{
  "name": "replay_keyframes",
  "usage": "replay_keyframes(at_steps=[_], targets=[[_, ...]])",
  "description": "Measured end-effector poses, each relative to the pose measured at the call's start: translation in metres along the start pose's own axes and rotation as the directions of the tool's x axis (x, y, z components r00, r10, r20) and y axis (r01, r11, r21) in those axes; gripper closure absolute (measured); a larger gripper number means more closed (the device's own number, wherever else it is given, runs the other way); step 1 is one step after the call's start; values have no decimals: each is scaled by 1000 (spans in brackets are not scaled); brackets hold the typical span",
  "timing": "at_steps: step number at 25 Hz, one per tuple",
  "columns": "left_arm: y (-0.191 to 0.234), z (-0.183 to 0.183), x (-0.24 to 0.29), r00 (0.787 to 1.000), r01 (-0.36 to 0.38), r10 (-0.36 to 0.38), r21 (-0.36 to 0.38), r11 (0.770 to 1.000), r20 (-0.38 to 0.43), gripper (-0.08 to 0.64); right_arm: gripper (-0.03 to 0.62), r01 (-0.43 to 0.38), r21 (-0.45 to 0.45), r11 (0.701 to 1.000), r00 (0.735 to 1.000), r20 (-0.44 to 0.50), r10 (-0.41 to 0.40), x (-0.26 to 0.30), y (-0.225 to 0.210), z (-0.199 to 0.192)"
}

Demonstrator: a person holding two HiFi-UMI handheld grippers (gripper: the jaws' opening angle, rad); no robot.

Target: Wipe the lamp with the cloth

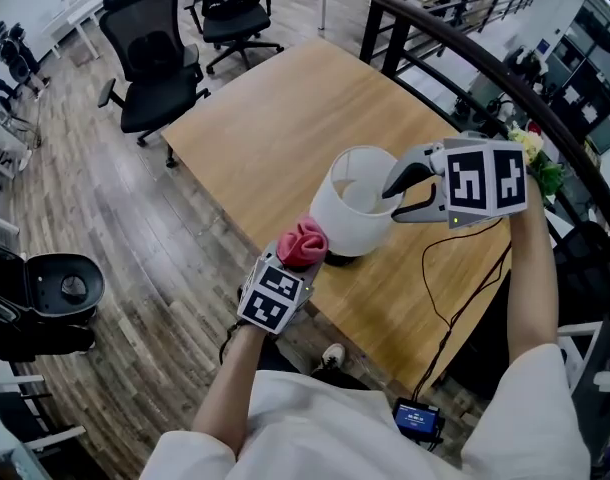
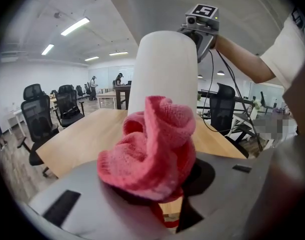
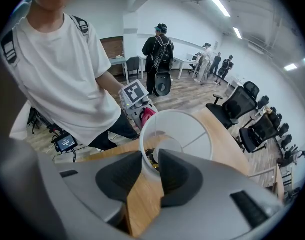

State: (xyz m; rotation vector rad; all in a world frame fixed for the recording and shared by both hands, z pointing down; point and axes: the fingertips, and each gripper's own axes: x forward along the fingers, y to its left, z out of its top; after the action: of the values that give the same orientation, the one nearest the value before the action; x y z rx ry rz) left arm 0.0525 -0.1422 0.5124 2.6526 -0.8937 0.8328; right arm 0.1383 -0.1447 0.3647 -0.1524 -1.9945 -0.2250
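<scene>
Head view puts the left gripper (image 1: 293,264) low on the near side of the lamp (image 1: 350,213), clenched on the cloth (image 1: 303,240). The cloth sits against or just beside the shade's bottom edge; I cannot tell which. The right gripper (image 1: 410,190) is at the lamp's top, grasping the rim with one jaw inside the shade and one outside, apparently to steady it.

Wiping looks barely begun or in an early pass. The shade shows no mark of which parts are done, so most of its surface probably remains.

The cloth is a soft, nubby pink-red knit, bunched into folds. The shade is a smooth white tapered drum, open-topped, with thin wire spokes inside. Beneath the lamp, the bench (image 1: 285,128) is pale, smooth wood.
</scene>
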Motion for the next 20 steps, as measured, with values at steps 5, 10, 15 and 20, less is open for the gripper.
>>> replay_keyframes(at_steps=[5, 10, 15, 20], targets=[[-6, 14, -25, 999, -5, 5, -1, 1000, 49, 413, 462, 14, -11, 1000, 1000, -4, -14, -1, 0, 0], [-23, 104, -73, 955, -71, 57, 40, 997, 292, 413, 462, 28, -23, 999, 1000, 4, -28, -2, -1, 0], [-37, 146, -73, 933, -133, 99, 77, 988, 345, 413, 461, 22, -28, 999, 1000, -16, -22, -1, -2, -1], [-43, 140, -68, 930, -185, 156, 57, 981, 332, 411, 462, 15, -53, 998, 1000, -11, -15, 0, 0, -4]])
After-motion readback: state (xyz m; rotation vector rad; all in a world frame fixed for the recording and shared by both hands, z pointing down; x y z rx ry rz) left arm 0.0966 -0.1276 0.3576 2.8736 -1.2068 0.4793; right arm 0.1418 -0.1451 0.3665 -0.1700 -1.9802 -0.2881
